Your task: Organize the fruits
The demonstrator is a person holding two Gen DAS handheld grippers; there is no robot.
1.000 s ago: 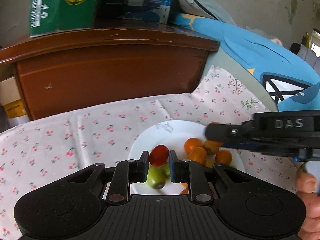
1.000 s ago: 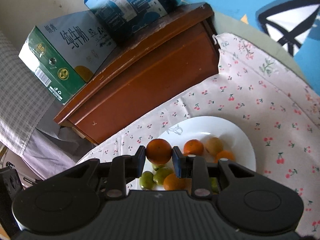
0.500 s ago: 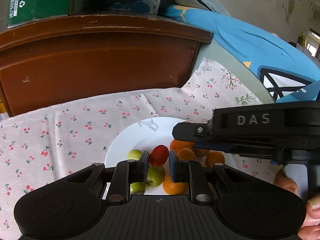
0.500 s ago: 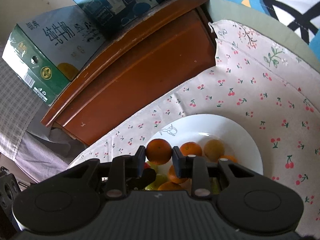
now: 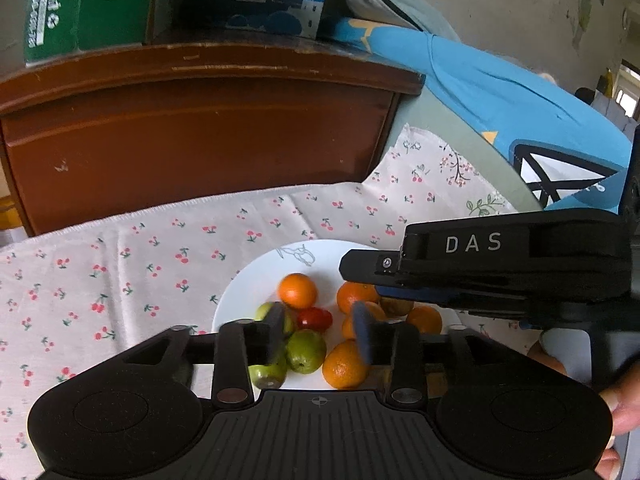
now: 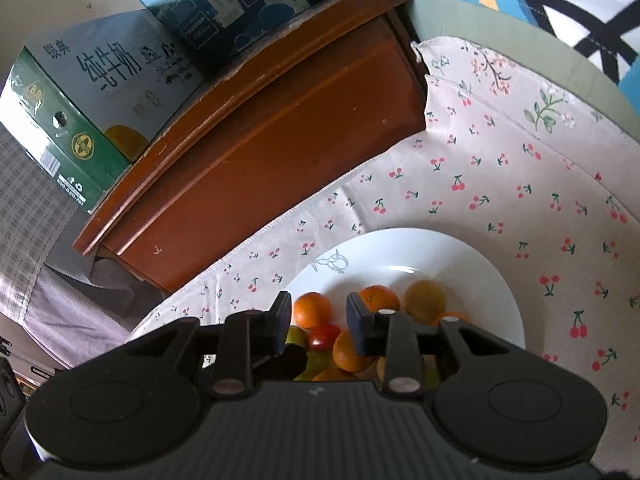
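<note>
Both claws, left claw (image 5: 320, 334) and right claw (image 6: 318, 320), gape empty over the fruit-crowded plate (image 6: 460, 256) beside a wooden cabinet (image 6: 256, 156).

Fruits (image 5: 316, 332) crowd plate (image 5: 248, 292); cabinet (image 5: 200, 128) behind

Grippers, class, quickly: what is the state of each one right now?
Left gripper: open, holding nothing, above the white plate.
Right gripper: open, holding nothing, above the same plate.
</note>
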